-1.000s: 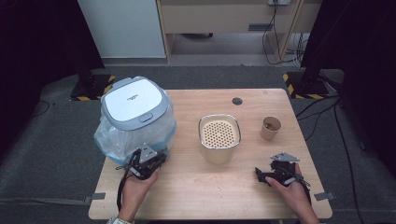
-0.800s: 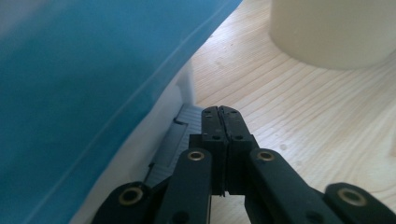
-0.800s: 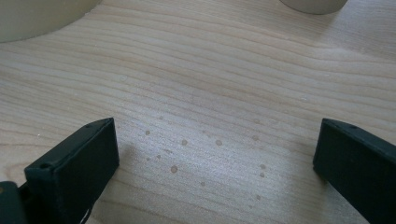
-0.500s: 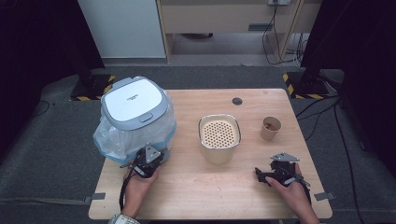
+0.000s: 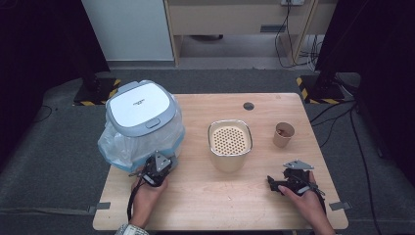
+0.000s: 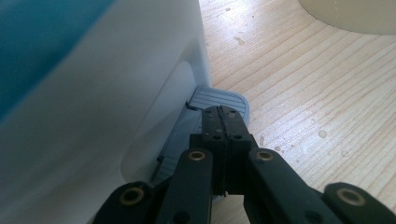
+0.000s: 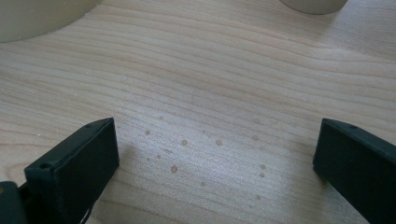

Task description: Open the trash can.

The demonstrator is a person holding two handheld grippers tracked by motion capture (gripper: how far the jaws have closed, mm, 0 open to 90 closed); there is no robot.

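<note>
A white pedal bin (image 5: 139, 115) with a grey-rimmed lid and a clear plastic liner stands at the table's left. In the left gripper view its white wall (image 6: 107, 107) rises on the left and its ribbed grey pedal (image 6: 219, 98) sticks out at the base. My left gripper (image 6: 223, 112) (image 5: 159, 164) is shut with nothing in it, its tips just over the pedal; whether they touch it I cannot tell. My right gripper (image 7: 215, 140) (image 5: 275, 184) rests open on bare wood at the front right, nothing between its jaws.
A cream container with a perforated top (image 5: 230, 142) stands mid-table. A brown paper cup (image 5: 284, 133) is to its right. A dark round grommet (image 5: 248, 105) sits near the far edge of the wooden table (image 5: 215, 205). Small wet spots dot the wood (image 7: 184, 142).
My left gripper has edged slightly forward toward the bin's base. The right gripper has stayed where it was.
</note>
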